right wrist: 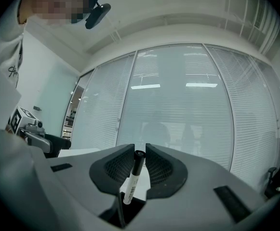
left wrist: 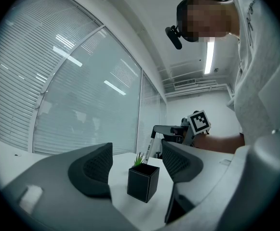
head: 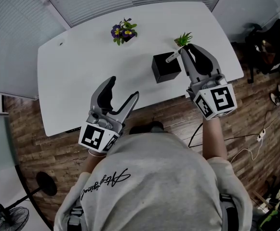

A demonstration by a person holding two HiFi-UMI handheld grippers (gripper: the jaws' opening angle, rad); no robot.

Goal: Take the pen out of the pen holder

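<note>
Pen [right wrist: 132, 177] pinched in right tool [right wrist: 140, 150], half-hidden overhead, tip seemingly within holder [head: 166, 69]

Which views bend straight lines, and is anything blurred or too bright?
Head view: the table edges bow outward; light is even. Left gripper view: fisheye, black corners; the ceiling lamp glares white; the holder is sharp. Right gripper view: same black corners, the blinds curve; the pen in the right tongs is sharp.
</note>
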